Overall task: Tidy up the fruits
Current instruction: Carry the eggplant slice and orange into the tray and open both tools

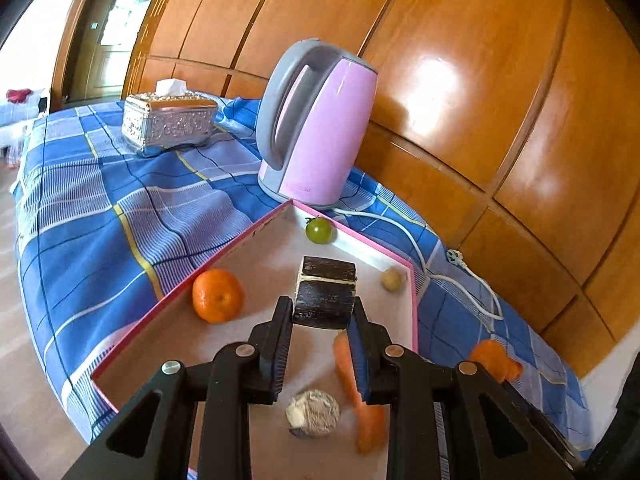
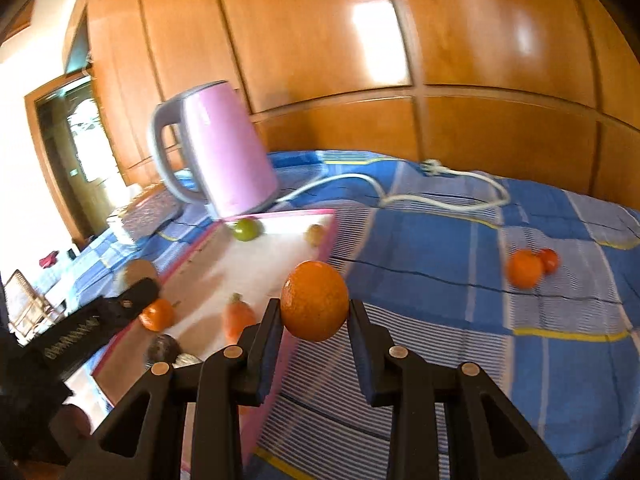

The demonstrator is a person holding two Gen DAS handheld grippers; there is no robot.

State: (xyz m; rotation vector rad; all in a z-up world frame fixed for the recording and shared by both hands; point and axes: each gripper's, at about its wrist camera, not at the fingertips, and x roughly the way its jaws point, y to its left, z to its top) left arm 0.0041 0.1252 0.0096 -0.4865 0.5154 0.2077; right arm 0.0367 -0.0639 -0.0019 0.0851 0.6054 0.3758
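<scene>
carrying an orange (image 2: 315,301) pinched in the right gripper (image 2: 316,314) beside the pink-rimmed tray (image 2: 330,224), while the left gripper (image 1: 322,314) clamps a dark block (image 1: 325,294) over it; lower both well inside the rim before releasing.

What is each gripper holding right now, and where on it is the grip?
The left gripper holds a dark block, pinched on its two opposite sides at the near end. The right gripper holds an orange, pinched across its middle.
</scene>
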